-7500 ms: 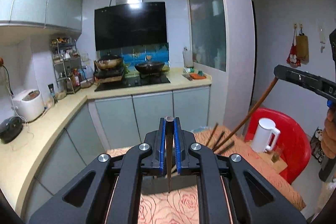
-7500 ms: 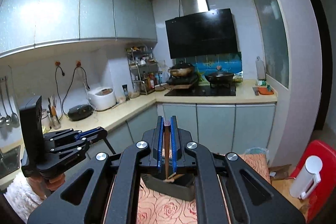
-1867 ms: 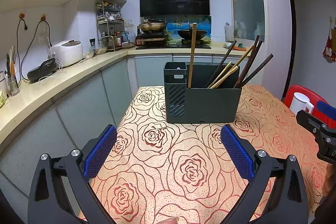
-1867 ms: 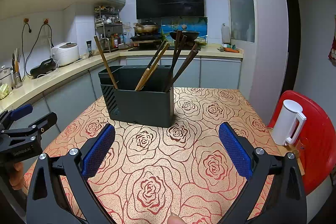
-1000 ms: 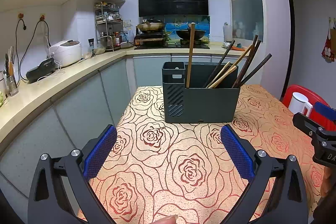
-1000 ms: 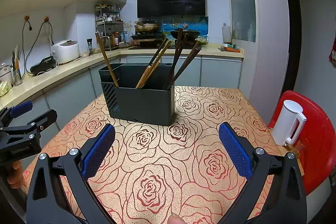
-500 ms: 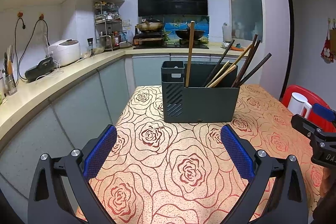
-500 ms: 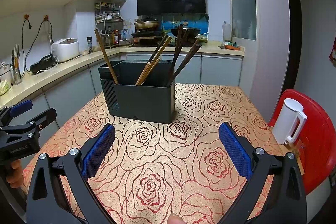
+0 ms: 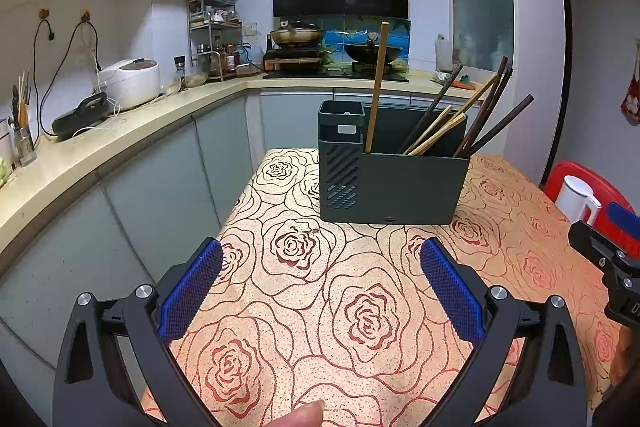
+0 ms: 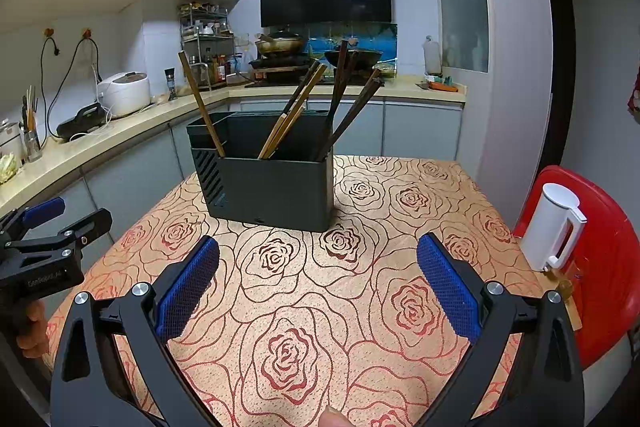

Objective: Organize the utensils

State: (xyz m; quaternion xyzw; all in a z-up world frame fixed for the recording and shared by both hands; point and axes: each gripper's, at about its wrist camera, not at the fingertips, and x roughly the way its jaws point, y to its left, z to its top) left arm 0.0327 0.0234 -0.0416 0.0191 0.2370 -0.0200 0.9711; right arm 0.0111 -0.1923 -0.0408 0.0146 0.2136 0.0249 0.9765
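Observation:
A dark green utensil holder point(image 9: 394, 183) point(image 10: 276, 187) stands on the rose-patterned tablecloth point(image 9: 320, 307) point(image 10: 320, 307). Several chopsticks point(image 9: 440, 123) point(image 10: 292, 115) lean inside it, light wooden and dark ones, with one long wooden stick point(image 9: 377, 83) point(image 10: 201, 105) upright near its left end. My left gripper point(image 9: 320, 267) hovers open over the cloth, well short of the holder, nothing between its blue pads. My right gripper point(image 10: 318, 263) is likewise open and empty. Each gripper shows at the other view's edge.
A white kettle point(image 10: 554, 227) point(image 9: 578, 201) sits on a red plastic chair point(image 10: 600, 267) right of the table. The kitchen counter point(image 9: 100, 147) runs along the left with a rice cooker point(image 9: 128, 81). A stove with pans point(image 10: 316, 51) stands behind.
Both grippers, shut on chopsticks over the holder 7.5 s ago, have released them into it, opened and drawn back. Over the last second they barely drift.

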